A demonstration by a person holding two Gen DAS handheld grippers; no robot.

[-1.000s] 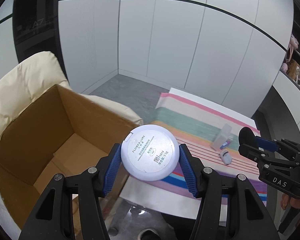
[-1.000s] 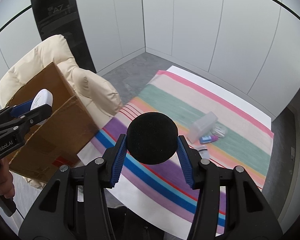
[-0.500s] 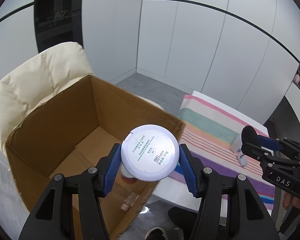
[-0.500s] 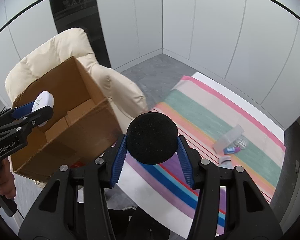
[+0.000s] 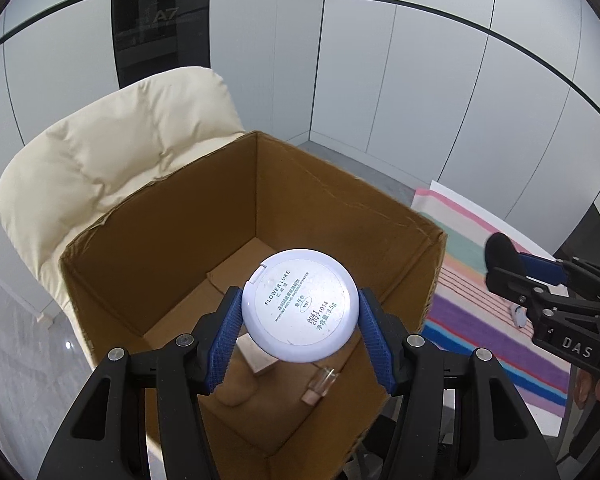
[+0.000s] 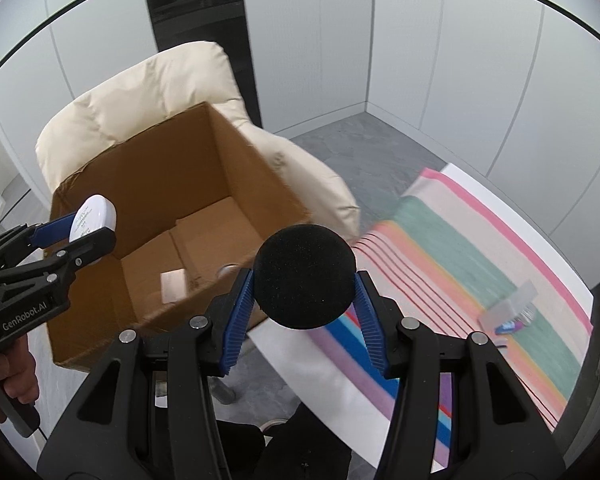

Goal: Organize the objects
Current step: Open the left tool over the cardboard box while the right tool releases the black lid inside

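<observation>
My left gripper (image 5: 300, 316) is shut on a round white powder compact (image 5: 300, 306) and holds it above the open cardboard box (image 5: 160, 216). My right gripper (image 6: 304, 280) is shut on a round black sponge puff (image 6: 304, 276), held over the box's right edge next to the striped cloth (image 6: 460, 248). The left gripper with the compact also shows in the right wrist view (image 6: 94, 218). The right gripper also shows in the left wrist view (image 5: 504, 260). Inside the box lie a small beige carton (image 6: 172, 286) and a small clear bottle (image 5: 320, 386).
The box sits on a cream padded chair (image 5: 112, 152). A clear plastic case (image 6: 508, 306) and small items lie on the cloth at the far right. White wall panels (image 5: 420, 80) stand behind. The grey floor (image 6: 352, 144) lies beyond the chair.
Both grippers have swung left, from over the striped cloth to over the cardboard box. Each still holds its object.
</observation>
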